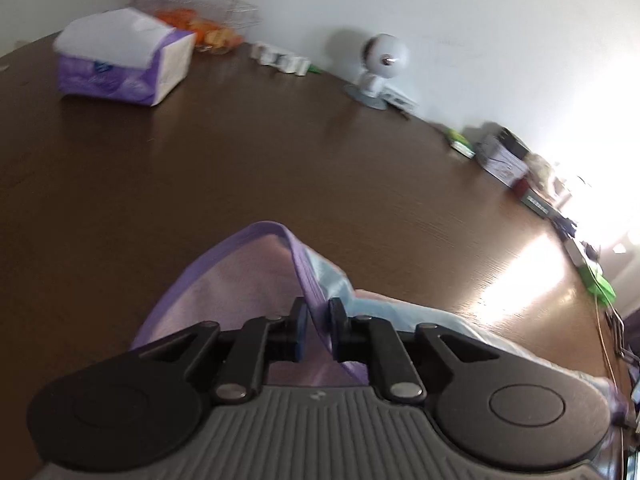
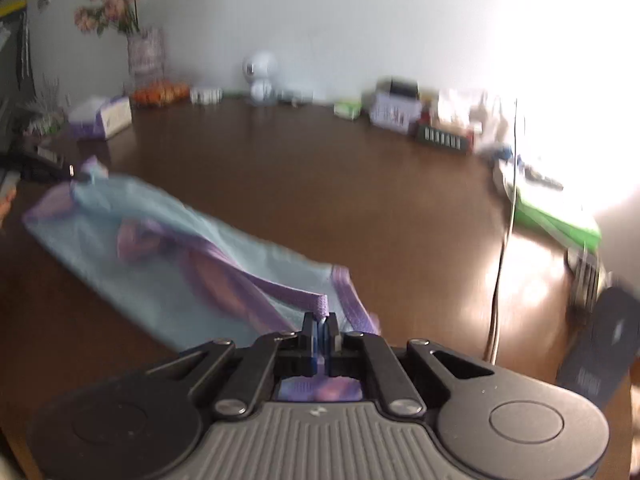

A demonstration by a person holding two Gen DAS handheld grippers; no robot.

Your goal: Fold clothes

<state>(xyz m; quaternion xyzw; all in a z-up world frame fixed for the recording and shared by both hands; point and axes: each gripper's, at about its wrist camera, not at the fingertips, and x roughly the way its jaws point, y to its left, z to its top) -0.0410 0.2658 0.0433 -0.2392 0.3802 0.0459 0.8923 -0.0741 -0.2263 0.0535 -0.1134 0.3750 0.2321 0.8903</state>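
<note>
The dark wooden worktop (image 2: 360, 200) carries a light blue garment (image 2: 168, 248) with purple trim, lying spread towards its near left side. The right hand-held gripper (image 2: 321, 330) pinches its purple strap. The left hand-held gripper (image 1: 319, 322) stands slightly spread, the purple hem between its fingers.

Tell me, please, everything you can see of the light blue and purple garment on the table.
The garment is thin, light blue fabric with purple binding along its edges and a pinkish-purple inside. It lies partly crumpled and stretched across the dark wooden table, unfolded. The right gripper is shut on a purple edge near one corner. In the left wrist view, a raised purple-bound edge passes between the fingers of the left gripper, which stand slightly apart around it; the pictures are blurred.
</note>
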